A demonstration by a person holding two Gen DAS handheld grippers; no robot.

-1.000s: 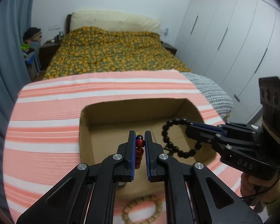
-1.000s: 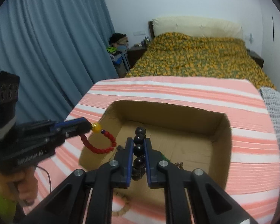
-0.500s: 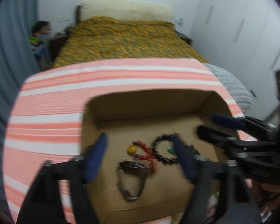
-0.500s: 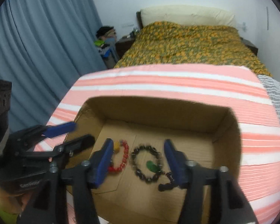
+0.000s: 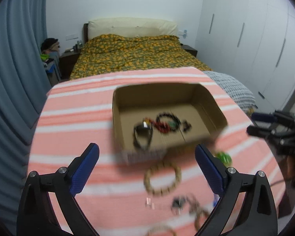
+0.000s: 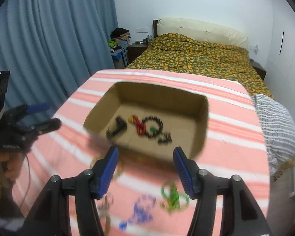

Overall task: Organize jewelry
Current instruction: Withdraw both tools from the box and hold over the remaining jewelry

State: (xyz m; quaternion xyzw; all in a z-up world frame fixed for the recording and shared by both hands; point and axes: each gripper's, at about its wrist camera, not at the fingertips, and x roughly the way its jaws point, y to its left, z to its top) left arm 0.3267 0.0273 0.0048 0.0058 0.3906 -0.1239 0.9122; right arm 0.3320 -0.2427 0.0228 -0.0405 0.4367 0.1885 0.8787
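Note:
An open cardboard box (image 5: pixel 210 100) (image 6: pixel 203 110) sits on the pink striped cloth (image 5: pixel 74 118). Inside lie a red bead bracelet (image 5: pixel 161 126) (image 6: pixel 138 125), a black bead bracelet (image 5: pixel 168 118) (image 6: pixel 153 124) and a dark watch (image 5: pixel 142 135) (image 6: pixel 117 127). My left gripper (image 5: pixel 146 153) is pulled back from the box, its jaws opening wide with nothing between them. My right gripper (image 6: pixel 145 157) stands open and empty near the box's front wall. On the cloth in front lie a tan bead bracelet (image 5: pixel 162 178), a green piece (image 6: pixel 173 195) (image 5: pixel 224 157) and a blue piece (image 6: pixel 140 210).
A bed (image 5: pixel 133 57) with an orange-flowered cover lies behind the cloth-covered surface. Blue curtains (image 6: pixel 49 39) hang at the left, white wardrobes (image 5: pixel 255 39) stand at the right. A grey checked cloth (image 6: pixel 277 127) hangs off the right edge. More small jewelry (image 5: pixel 186 204) lies near the front.
Both grippers opened and dropped their bracelets, red from the left and black from the right, into the box. Both then drew back from the box toward the near edge.

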